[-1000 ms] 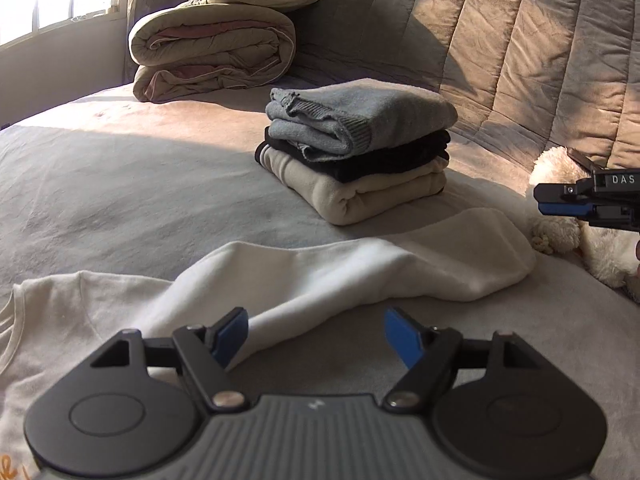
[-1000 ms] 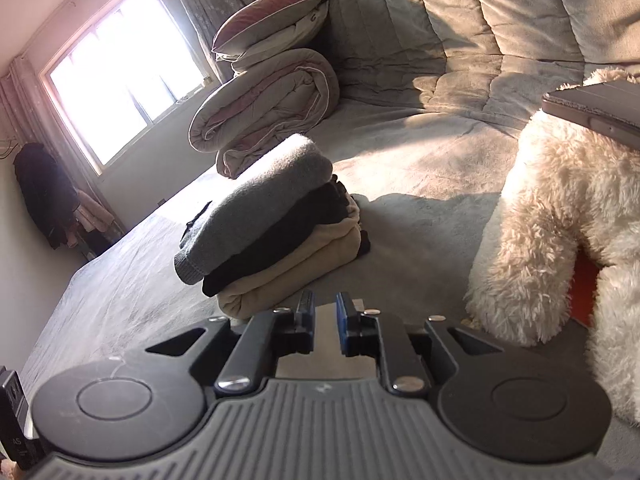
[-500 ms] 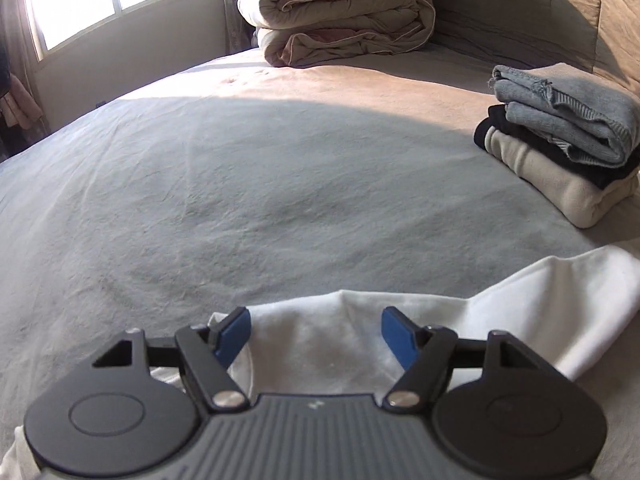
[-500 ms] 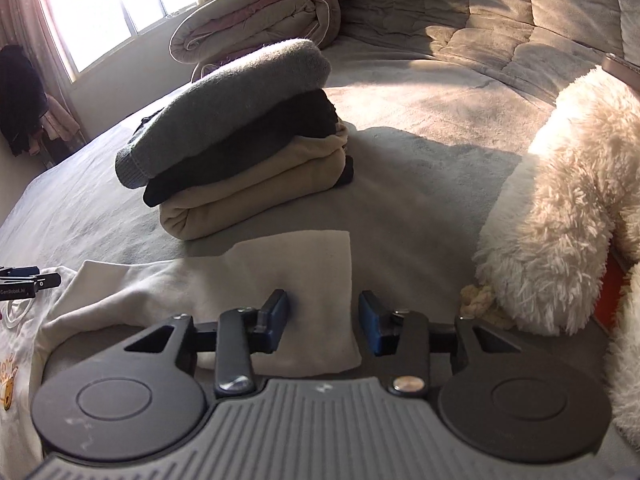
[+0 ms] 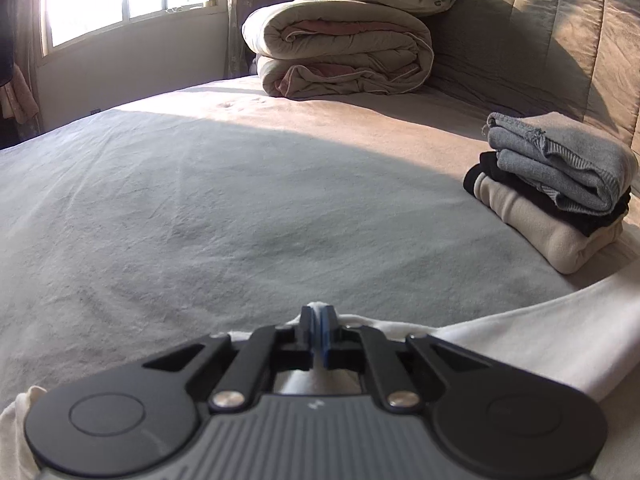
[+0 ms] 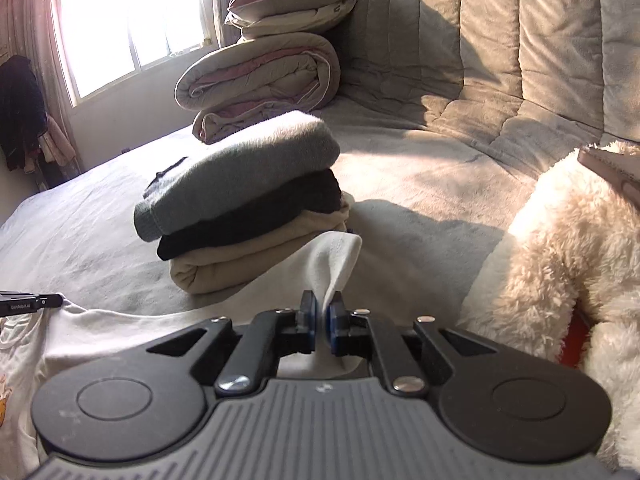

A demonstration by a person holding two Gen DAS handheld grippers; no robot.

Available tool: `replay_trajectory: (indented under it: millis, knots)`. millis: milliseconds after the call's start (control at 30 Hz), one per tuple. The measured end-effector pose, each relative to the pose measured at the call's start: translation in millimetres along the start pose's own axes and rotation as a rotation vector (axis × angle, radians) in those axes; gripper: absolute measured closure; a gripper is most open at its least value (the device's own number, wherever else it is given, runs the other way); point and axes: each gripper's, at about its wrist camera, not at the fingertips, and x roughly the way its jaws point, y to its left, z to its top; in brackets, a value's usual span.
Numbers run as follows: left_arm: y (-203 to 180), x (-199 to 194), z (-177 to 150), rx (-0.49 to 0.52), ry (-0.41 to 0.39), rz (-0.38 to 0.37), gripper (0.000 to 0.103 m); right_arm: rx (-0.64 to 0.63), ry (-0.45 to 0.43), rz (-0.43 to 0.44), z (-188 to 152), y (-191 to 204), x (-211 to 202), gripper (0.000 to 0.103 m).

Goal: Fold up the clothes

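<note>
Both claws pinch soft white shirt (image 5: 520,344), L claw (image 5: 319,334), R claw (image 6: 323,322), cuff puckered.

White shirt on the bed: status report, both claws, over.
Left claw shut on white shirt. Right claw shut on its sleeve end, lifted. Folded stack just behind, plush toy close at right.

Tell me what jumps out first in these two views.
Both tools are clamped on the white shirt: the left hand-held gripper pinches a fold near the bed's middle, and the right hand-held gripper pinches a raised corner. Behind it stands a pile of folded clothes, with a fluffy white toy at the right.
</note>
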Motion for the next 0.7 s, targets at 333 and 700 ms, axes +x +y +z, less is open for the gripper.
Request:
replay_trajectory:
  millis: [333, 700]
  knots:
    - [-27, 17, -17, 0.085, -0.019, 0.107, 0.095, -0.032, 0.073, -0.082, -14, -9, 35, 0.096]
    - [-70, -74, -38, 0.176, -0.087, -0.054, 0.088, -0.061, 0.107, -0.114, -23, -12, 44, 0.075]
